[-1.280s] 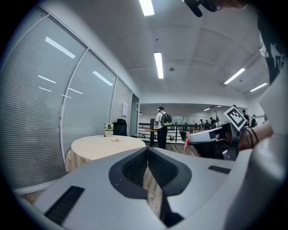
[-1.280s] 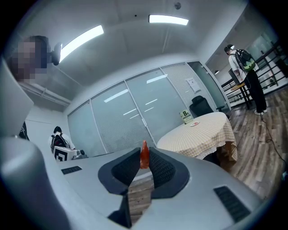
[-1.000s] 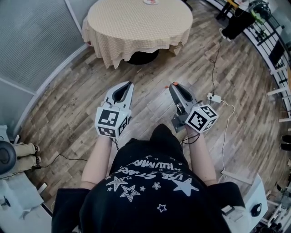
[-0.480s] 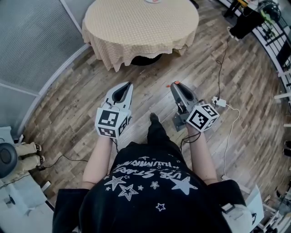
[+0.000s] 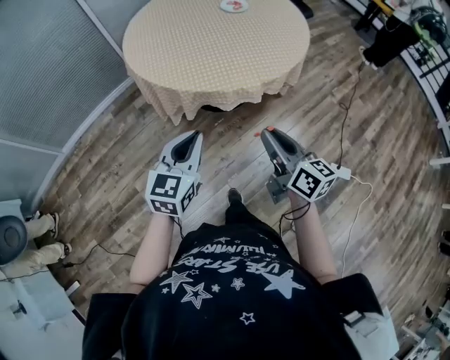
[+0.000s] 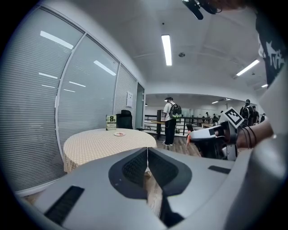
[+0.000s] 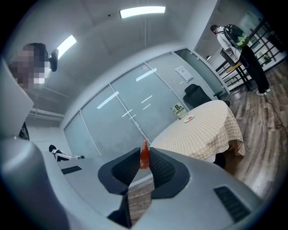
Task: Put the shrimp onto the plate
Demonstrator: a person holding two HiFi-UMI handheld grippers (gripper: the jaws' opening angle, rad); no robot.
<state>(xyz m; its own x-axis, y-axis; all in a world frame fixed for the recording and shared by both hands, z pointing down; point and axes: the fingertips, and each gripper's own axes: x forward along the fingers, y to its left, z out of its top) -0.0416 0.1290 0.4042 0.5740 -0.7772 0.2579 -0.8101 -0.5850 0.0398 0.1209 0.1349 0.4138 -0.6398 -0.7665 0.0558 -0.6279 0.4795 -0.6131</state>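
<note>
An orange-red shrimp [image 7: 144, 157] is pinched between the jaws of my right gripper [image 7: 144, 162], its tip poking out above them; in the head view it shows as a red speck [image 5: 269, 129] at the right gripper [image 5: 271, 133]. My left gripper [image 5: 194, 133] is shut with nothing in it, its jaws pressed together [image 6: 147, 150]. A small white plate [image 5: 233, 5] with something reddish on it sits at the far side of the round table [image 5: 211, 49]; it appears too in the left gripper view [image 6: 119, 134] and the right gripper view [image 7: 189, 119]. Both grippers hang over the floor, short of the table.
The table wears a beige checked cloth that hangs to near the wooden floor [image 5: 112, 155]. A green number sign [image 6: 111, 122] stands beside the plate. Glass walls with blinds [image 5: 49, 77] run along the left. Cables and a power strip [image 5: 344, 171] lie right. People stand far off [image 6: 171, 121].
The table has come nearer and more of its top, with the plate, now shows in the head view. Both grippers keep their hold and spacing.
</note>
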